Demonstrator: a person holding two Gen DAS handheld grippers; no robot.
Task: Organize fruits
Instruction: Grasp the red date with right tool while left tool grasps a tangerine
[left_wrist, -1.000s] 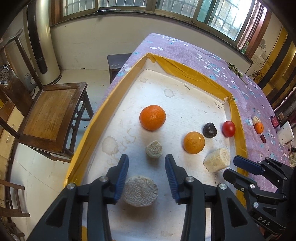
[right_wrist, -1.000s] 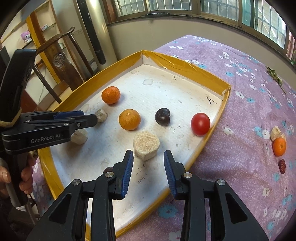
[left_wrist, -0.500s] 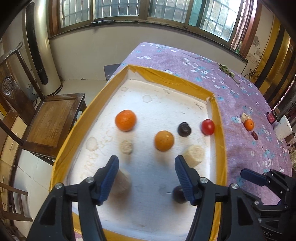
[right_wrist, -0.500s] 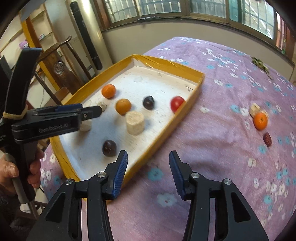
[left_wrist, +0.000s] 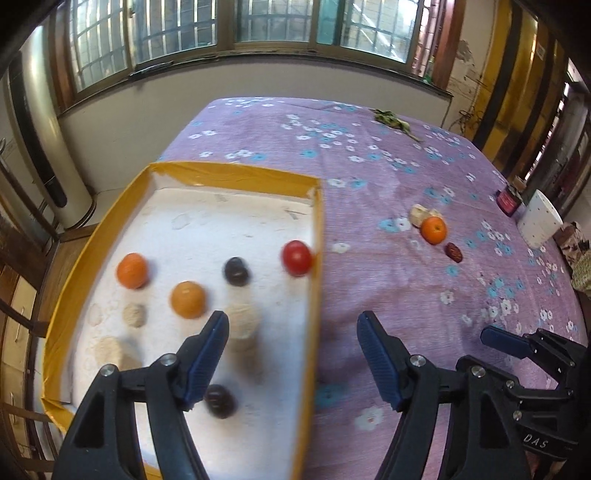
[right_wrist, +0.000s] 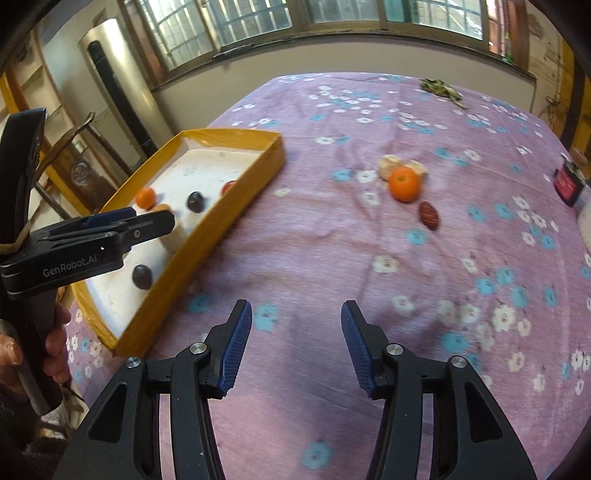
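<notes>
A yellow-rimmed tray (left_wrist: 317, 236) (right_wrist: 221, 218) with a white floor holds two oranges (left_wrist: 132, 270) (left_wrist: 187, 299), a red tomato (left_wrist: 296, 257), two dark plums (left_wrist: 236, 271) (left_wrist: 220, 400) and pale cakes (left_wrist: 242, 325). Out on the purple cloth lie an orange (left_wrist: 434, 229) (right_wrist: 405, 183), a red date (left_wrist: 453, 252) (right_wrist: 428, 215) and pale pieces (left_wrist: 419, 215) (right_wrist: 390, 166). My left gripper (left_wrist: 293, 354) hangs over the tray's right rim, its jaws opening, nothing between them. My right gripper (right_wrist: 295, 347) is over bare cloth, its jaws opening too, and holds nothing.
A flowered purple cloth (right_wrist: 369, 258) covers the table. A dark red jar (left_wrist: 509, 201) (right_wrist: 567, 181) and a white container (left_wrist: 539, 221) stand at the right edge. A green sprig (left_wrist: 391, 122) lies far back. Wooden chairs stand left of the table. A hand (right_wrist: 55, 354) grips the left tool.
Both grippers have swung right, from over the tray to its right rim and the cloth beyond. Both jaws have widened. A dark plum now lies near the tray's front.
</notes>
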